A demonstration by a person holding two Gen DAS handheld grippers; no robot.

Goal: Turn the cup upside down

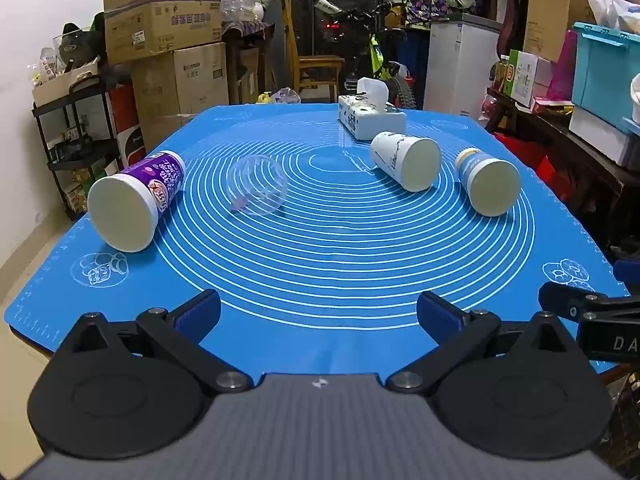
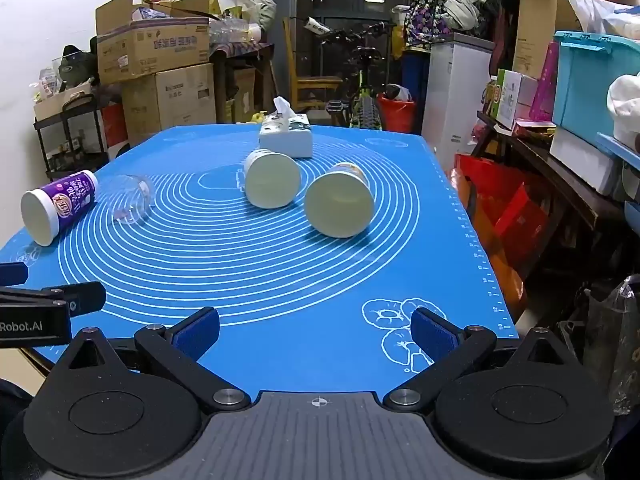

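from the left wrist view, the left gripper [image 1: 319, 312] hangs over the near edge of the tabletop [image 1: 320, 264], its fingers [image 1: 198, 312] spread wide and grasping nothing. four cups lie on their sides on the blue mat: a purple cup [image 1: 136, 200] near the left edge, a clear plastic cup [image 1: 258, 186] just beside it toward the middle, a white cup [image 1: 406, 160] right of centre, and a blue-banded cup [image 1: 488, 182] nearer the right edge. a tissue box [image 1: 370, 116] sits toward the far edge, close behind the white cup. the right gripper [image 1: 592, 312] pokes in at the near right corner. from the right wrist view, the right gripper's fingers [image 2: 434, 334] are likewise released and empty above the near edge, with the white cup [image 2: 272, 184] and the blue-banded cup [image 2: 340, 204] lying closest ahead, near each other but apart, and the purple cup [image 2: 58, 206] and clear cup [image 2: 132, 198] off at the left edge. the task does not say which cup, and none is upended yet. the likely trouble: a cup on its side can roll away when a finger nudges it, the purple one perhaps off the left edge; thin walls may crush under a hard squeeze; and the clear cup's outline is hard to judge, so a grasp could miss.
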